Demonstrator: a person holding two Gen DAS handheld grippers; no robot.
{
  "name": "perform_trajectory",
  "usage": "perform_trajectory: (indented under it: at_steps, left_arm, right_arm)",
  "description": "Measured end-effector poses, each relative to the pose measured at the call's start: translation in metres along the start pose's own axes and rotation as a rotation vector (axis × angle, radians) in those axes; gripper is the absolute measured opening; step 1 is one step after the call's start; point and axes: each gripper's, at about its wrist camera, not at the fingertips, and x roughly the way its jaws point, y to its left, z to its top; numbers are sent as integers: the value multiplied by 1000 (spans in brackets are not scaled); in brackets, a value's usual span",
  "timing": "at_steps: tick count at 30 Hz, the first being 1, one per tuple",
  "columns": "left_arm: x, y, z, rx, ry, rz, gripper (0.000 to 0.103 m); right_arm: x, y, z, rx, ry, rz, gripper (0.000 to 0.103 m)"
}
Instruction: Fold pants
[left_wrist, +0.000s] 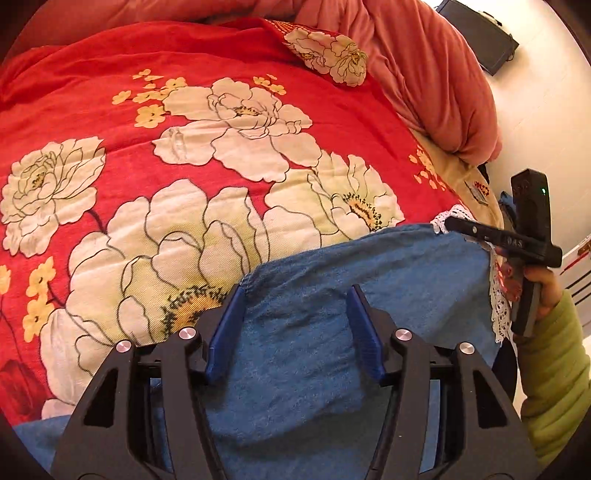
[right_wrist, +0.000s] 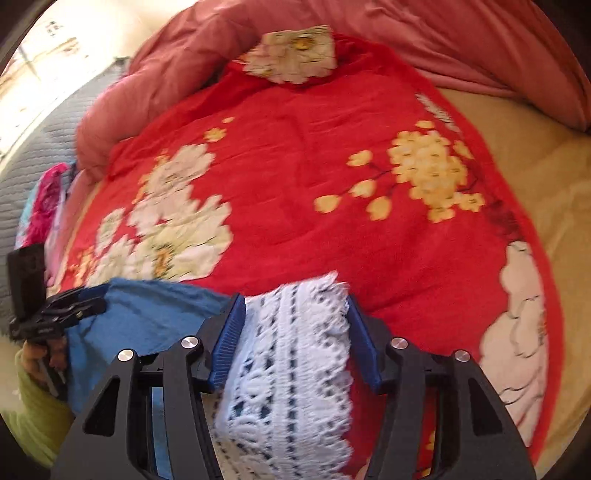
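Observation:
Blue denim pants (left_wrist: 388, 266) with a white lace hem (right_wrist: 291, 350) lie at the near edge of a bed. My left gripper (left_wrist: 297, 290) is open, its blue pads apart over the denim, the left pad by a corner of the cloth. In the right wrist view my right gripper (right_wrist: 295, 299) holds the lace hem, which fills the gap from pad to pad. The left wrist view shows the right gripper (left_wrist: 448, 223) at the denim's far right corner, held by a hand in a green sleeve (left_wrist: 554, 369). The left gripper (right_wrist: 92, 295) sits at the denim's left edge (right_wrist: 147, 314).
A red quilt with large white flowers (left_wrist: 184, 110) covers the bed beyond the pants. A bunched pink duvet (left_wrist: 424, 74) lines the far side. Bare beige sheet (right_wrist: 535, 166) shows at the right, bright pink clothes (right_wrist: 44, 199) at the left, and a dark case (left_wrist: 476, 37) on the floor.

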Motion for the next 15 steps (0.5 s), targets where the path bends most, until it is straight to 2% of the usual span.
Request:
perform_trajectory:
  at_steps: [1, 3, 6, 7, 12, 14, 15]
  left_arm:
    - [1, 1, 0, -5, -3, -4, 48]
    - [2, 0, 2, -19, -17, -21, 42]
    - [3, 1, 2, -36, -23, -38, 9]
    - [2, 1, 3, -36, -30, -44, 4]
    - [-18, 1, 9, -35, -107, -57, 3]
    - [-28, 0, 11, -24, -159, -26, 2]
    - [-30, 1, 12, -18, -179, 14, 2]
  right_arm:
    - [1, 1, -2, -7, 0, 9, 36]
    - [-1, 2, -8, -11, -15, 39, 27]
    - [-12, 3, -14, -14, -76, 72, 20]
    - [-16, 5, -15, -18, -97, 78, 20]
    - [-46, 13, -10, -36, -272, 130, 20]
    - [-49, 13, -3, -43, -313, 127, 20]
    - [-46, 13, 1, -41, -313, 110, 20]
